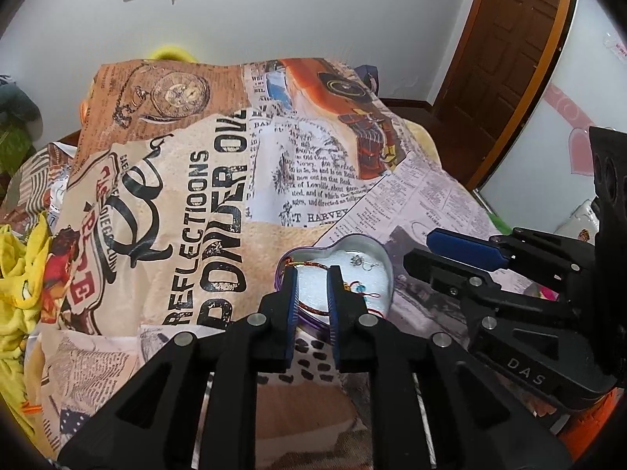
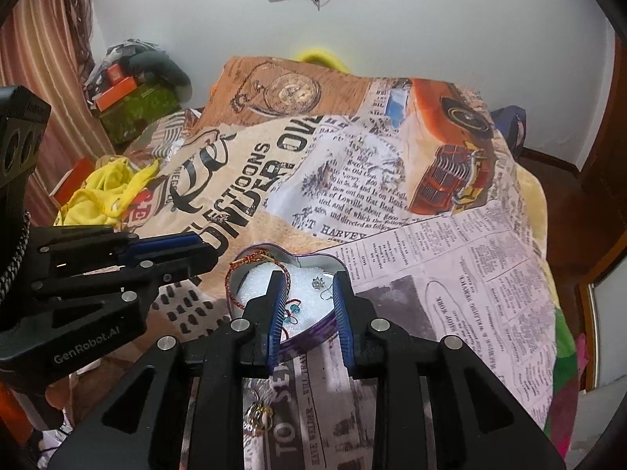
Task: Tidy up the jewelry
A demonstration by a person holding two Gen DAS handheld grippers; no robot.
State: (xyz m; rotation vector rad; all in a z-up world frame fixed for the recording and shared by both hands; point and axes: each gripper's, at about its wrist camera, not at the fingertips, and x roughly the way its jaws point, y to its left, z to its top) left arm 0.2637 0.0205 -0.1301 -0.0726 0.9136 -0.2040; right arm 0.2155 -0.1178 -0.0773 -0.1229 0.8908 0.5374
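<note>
Left gripper (image 1: 312, 274) fills the bottom of my left wrist view, jaws parted a modest gap, nothing held between the pads. Tips hang over the near-left part of the heart-shaped tin (image 1: 386, 260), which sits open on the printed cloth (image 1: 188, 203). Tin's two lobes point away from me, point end toward the camera; long axis runs roughly near to far, skewed right. White foam lining inside. I see a red-gold cord bracelet (image 1: 309, 264) curving along the left wall and crossing behind both fingers, a small silver earring (image 1: 358, 261) near the far lobe, and a blue-bead piece (image 1: 358, 288) just right of the right finger. Right gripper (image 1: 415, 258) comes in from the right, beside the tin's right edge; from here I cannot tell its gap. Yellow garment (image 1: 19, 258) bunched at far left.

Right wrist view: right gripper (image 2: 307, 280) jaws wide apart, empty, straddling the tin (image 2: 313, 260) over the foam. Bracelet (image 2: 239, 278) loops over the tin's left rim. Blue-bead piece (image 2: 293, 309) sits just inside the left finger; silver earring (image 2: 318, 282) lies between the fingers. Left gripper (image 2: 211, 254) enters from the left, tips at the tin's left lobe. Gold rings (image 2: 260, 419) lie loose on the cloth (image 2: 431, 274) near the camera, outside the tin.
</note>
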